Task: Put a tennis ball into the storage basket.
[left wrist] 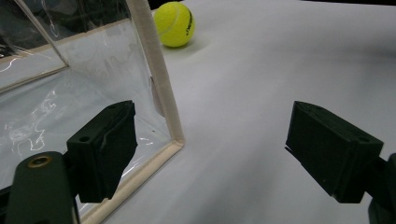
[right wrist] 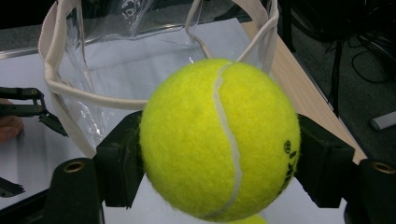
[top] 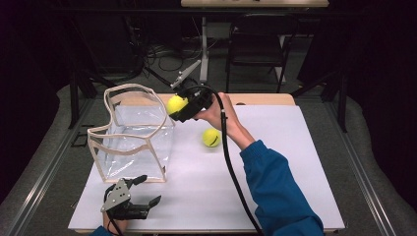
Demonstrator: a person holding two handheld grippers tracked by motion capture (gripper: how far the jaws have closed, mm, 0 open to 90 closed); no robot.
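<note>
The right gripper [top: 178, 109] carries a clenched tennis ball [top: 175, 104] to the clear bag's [top: 132, 142] rim, needing release inside, while the left gripper [top: 145, 191] waits open-jawed near the table's [top: 275, 162] front edge.

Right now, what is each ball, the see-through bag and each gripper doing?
Held tennis ball: clamped, lifted beside the bag's rim.
Other tennis ball: lying loose on the table.
Clear bag: upright, top open.
Right gripper: shut on the ball.
Left gripper: open, holding nothing.

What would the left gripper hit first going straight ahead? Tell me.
Probably nothing near: the open left gripper faces bare white table, with the clear plastic cloth-trimmed bag's corner beside its left-hand jaw. The loose yellow tennis ball lies farther off, slightly aside.
</note>
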